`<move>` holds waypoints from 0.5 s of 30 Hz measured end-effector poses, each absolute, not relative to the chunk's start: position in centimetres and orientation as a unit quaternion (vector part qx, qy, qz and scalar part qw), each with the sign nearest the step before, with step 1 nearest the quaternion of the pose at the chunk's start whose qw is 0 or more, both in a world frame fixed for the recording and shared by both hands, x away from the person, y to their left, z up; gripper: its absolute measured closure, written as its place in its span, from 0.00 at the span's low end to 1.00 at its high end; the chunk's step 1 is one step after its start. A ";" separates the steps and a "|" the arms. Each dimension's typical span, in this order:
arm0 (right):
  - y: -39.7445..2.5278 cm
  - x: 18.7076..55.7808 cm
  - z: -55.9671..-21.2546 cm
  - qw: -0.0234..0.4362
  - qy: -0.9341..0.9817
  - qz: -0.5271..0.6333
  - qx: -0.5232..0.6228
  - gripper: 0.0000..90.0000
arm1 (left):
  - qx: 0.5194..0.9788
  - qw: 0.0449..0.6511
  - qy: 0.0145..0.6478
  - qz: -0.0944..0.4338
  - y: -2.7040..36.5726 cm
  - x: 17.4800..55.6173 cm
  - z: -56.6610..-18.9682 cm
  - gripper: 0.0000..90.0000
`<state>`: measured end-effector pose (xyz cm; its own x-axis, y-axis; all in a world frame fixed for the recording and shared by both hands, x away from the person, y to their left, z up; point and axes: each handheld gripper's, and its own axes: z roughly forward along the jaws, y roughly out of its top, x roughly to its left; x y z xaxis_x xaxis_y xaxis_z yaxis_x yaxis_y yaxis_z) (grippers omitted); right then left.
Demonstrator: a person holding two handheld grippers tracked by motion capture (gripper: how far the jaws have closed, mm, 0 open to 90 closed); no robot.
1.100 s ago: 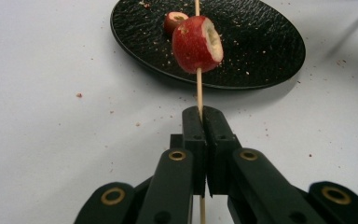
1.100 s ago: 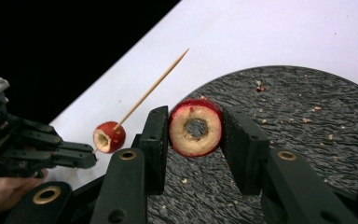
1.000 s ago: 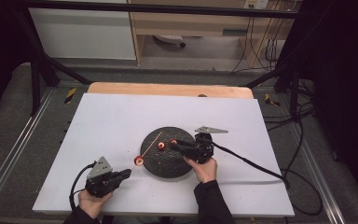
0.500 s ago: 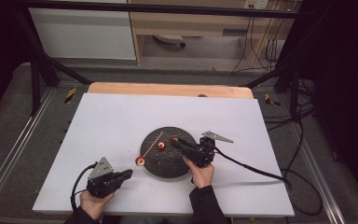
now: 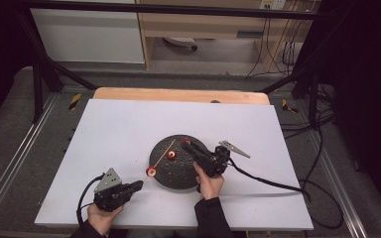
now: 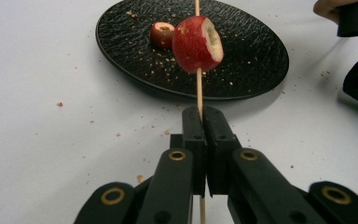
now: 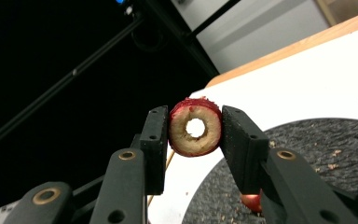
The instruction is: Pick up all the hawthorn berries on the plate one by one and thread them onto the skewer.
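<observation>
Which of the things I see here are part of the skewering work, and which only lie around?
In the work:
- skewer, clamped in the left hand-held gripper
- threaded fruit piece
- cored fruit ring, held by the right hand-held gripper
- loose fruit piece
- black plate

Lying about:
- crumbs
- floor cables

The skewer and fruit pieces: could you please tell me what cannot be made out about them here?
- Skewer, left gripper view: its far end is cut off by the top edge.
- Cored fruit ring, right gripper view: its sides sit behind the right gripper jaws.
- Fruit piece on the plate, high view: too small to tell its shape.
</observation>
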<state>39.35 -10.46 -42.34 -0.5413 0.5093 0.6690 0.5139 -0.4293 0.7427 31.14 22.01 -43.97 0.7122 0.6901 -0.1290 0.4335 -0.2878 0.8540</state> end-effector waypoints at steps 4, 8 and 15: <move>-10.3 39.5 -42.6 0.004 -0.519 -0.705 -0.483 0.70 | 0.793 0.479 0.351 0.134 21.8 31.0 -44.0 0.97; -10.1 39.5 -42.9 0.000 -0.507 -0.713 -0.485 0.70 | 0.793 0.480 0.350 0.133 21.5 30.9 -44.1 0.97; -10.2 39.7 -42.8 -0.003 -0.481 -0.727 -0.490 0.70 | 0.793 0.484 0.345 0.134 21.1 30.7 -44.1 0.97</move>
